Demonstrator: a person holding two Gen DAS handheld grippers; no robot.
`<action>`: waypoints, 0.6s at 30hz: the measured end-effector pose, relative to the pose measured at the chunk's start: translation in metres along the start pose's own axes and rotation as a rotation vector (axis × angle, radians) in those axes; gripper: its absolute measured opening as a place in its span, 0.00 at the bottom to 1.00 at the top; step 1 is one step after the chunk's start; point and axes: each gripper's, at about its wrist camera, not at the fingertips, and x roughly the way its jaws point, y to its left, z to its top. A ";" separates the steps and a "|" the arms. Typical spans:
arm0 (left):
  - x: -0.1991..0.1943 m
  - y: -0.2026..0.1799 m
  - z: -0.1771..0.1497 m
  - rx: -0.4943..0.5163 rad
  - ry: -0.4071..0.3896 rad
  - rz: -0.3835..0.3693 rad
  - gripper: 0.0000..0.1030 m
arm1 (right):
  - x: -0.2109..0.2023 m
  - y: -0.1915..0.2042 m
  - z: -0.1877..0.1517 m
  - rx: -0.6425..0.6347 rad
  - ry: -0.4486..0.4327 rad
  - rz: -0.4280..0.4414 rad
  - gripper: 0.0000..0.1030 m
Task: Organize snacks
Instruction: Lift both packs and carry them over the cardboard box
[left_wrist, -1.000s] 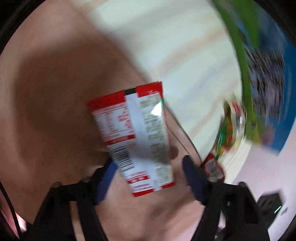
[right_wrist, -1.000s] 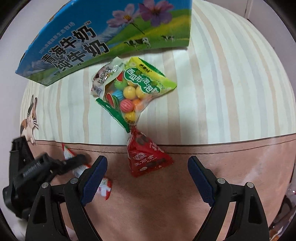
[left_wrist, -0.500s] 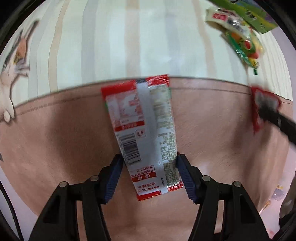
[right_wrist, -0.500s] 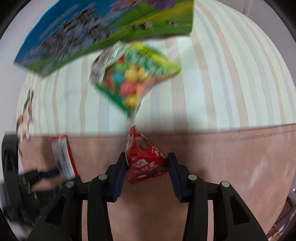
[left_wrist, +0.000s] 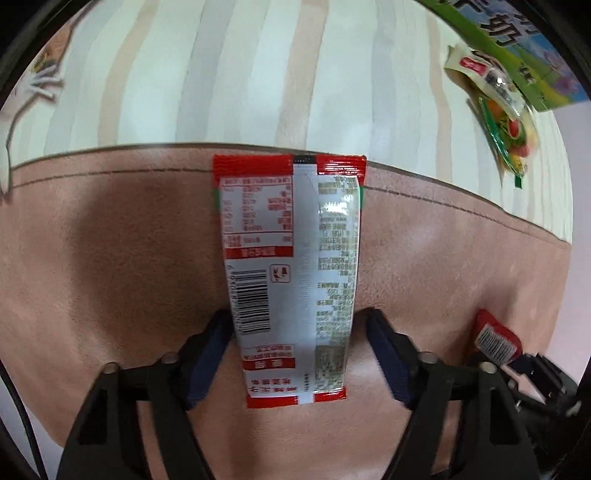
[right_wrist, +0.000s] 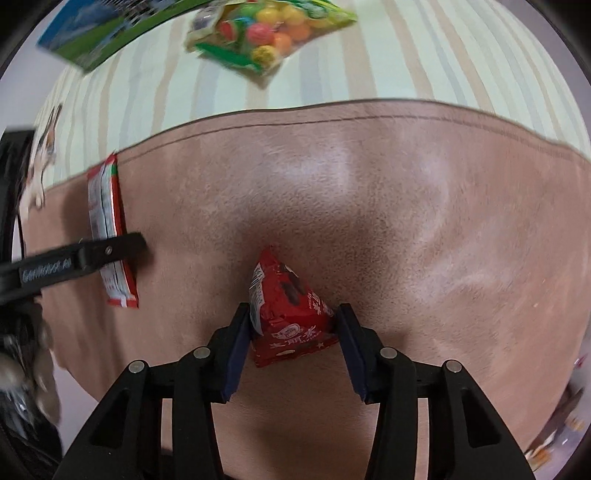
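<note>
A long red-and-white snack sachet (left_wrist: 288, 258) hangs printed-back up over the brown mat (left_wrist: 110, 258). My left gripper (left_wrist: 299, 332) is shut on its lower half, the jaws still closing a little. The right wrist view shows that sachet (right_wrist: 107, 229) edge-on at the left, with a left finger (right_wrist: 92, 254) across it. My right gripper (right_wrist: 291, 325) grips a red pyramid-shaped snack pack (right_wrist: 291, 295) by its sides, its jaws easing open slightly while the pads still press on it. The same pack (left_wrist: 496, 339) shows at the lower right of the left wrist view.
A bag of coloured round candies (right_wrist: 269, 33) and a blue-green milk carton box (right_wrist: 110, 33) lie on the striped cloth (right_wrist: 443, 55) beyond the mat. The left wrist view shows the candy bag (left_wrist: 506, 122) at its upper right. A cat print (right_wrist: 44, 147) marks the cloth's left side.
My right gripper went from wide open to shut on the red pyramid pack and carried it back over the brown mat. My left gripper rolled, so the sachet now hangs straight.
</note>
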 end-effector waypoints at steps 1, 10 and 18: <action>-0.001 -0.002 -0.002 0.031 -0.004 0.019 0.54 | 0.000 -0.002 0.000 0.015 -0.003 0.006 0.48; 0.007 0.000 -0.025 0.100 0.036 0.037 0.53 | -0.001 -0.025 0.016 0.075 0.015 0.040 0.56; 0.013 0.012 -0.011 0.057 0.066 0.006 0.61 | 0.004 -0.020 0.028 0.081 0.041 0.044 0.58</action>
